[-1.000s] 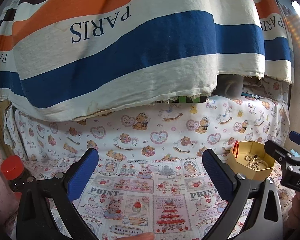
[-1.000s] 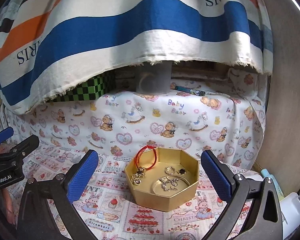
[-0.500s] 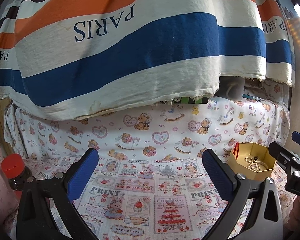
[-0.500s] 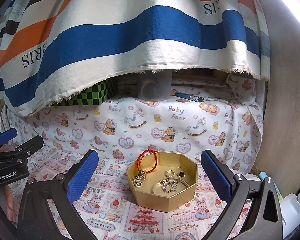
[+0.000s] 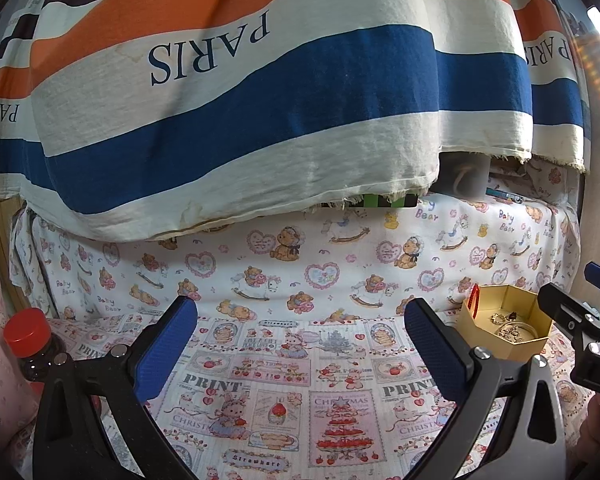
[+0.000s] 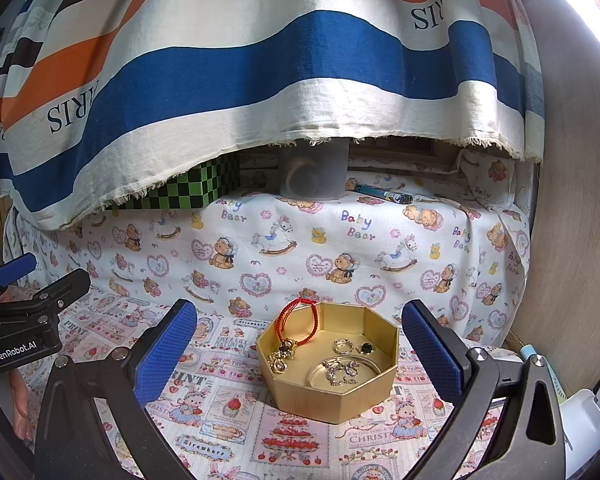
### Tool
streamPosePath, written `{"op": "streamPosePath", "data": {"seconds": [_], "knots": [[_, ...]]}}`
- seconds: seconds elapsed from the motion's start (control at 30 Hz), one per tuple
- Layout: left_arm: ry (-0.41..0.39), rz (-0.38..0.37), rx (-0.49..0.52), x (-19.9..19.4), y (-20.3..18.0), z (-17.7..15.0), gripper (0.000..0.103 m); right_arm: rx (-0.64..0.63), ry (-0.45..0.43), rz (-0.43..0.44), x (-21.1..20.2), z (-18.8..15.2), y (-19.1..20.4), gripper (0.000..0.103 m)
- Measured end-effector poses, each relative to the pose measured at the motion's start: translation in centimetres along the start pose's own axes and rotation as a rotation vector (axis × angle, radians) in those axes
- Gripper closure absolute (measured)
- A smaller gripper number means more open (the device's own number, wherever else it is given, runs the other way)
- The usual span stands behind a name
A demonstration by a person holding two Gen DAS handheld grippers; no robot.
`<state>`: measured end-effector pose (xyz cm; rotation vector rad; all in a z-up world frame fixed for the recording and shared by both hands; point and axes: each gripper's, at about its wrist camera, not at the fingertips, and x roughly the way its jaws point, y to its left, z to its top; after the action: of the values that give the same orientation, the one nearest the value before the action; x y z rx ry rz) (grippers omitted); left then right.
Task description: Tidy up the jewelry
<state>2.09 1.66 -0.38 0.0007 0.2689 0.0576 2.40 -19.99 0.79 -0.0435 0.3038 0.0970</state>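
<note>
Since every piece I can see already lies inside the gold octagonal box [image 6: 332,364] on the bench [image 6: 228,432], red cord bracelet [image 6: 300,320] draped over its rim, my right gripper [image 6: 300,344] and left gripper [image 5: 300,340] gape empty; small rings blur together.

- Left gripper [image 5: 300,344]: fingers [image 5: 166,346] spread wide, blue pads facing inward, nothing between them; held low and level, pointing toward the far side.
- Right gripper [image 6: 299,354]: fingers [image 6: 430,350] equally wide apart, empty, aimed forward and slightly downward.
- Seen from the right wrist view, left gripper body at the far left edge, with part of a hand [image 6: 18,404] below it, fingertips pointing down.
- Seen from the left wrist view, right gripper at the right edge, side by side with the left, well apart.
</note>
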Motion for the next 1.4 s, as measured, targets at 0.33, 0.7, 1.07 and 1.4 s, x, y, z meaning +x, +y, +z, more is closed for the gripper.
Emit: {"op": "streamPosePath", "data": {"seconds": [0.33,0.7,1.07,1.4], "knots": [[-0.001,0.004,-0.002,0.06,0.02,0.01,0.0,-0.002,0.003,0.006,0.07,-0.06,-0.02,0.0],[0.003,0.001,0.0,0.05,0.07,-0.06,0.0,-0.006,0.006,0.007,0.07,-0.07,0.15,0.0],[0.008,0.0,0.0,0.14,0.04,-0.04,0.0,-0.007,0.005,0.01,0.06,-0.09,0.1,0.0],[0.008,0.0,0.001,0.11,0.0,-0.07,0.0,-0.005,0.007,0.007,0.13,-0.08,0.04,0.0]]}}
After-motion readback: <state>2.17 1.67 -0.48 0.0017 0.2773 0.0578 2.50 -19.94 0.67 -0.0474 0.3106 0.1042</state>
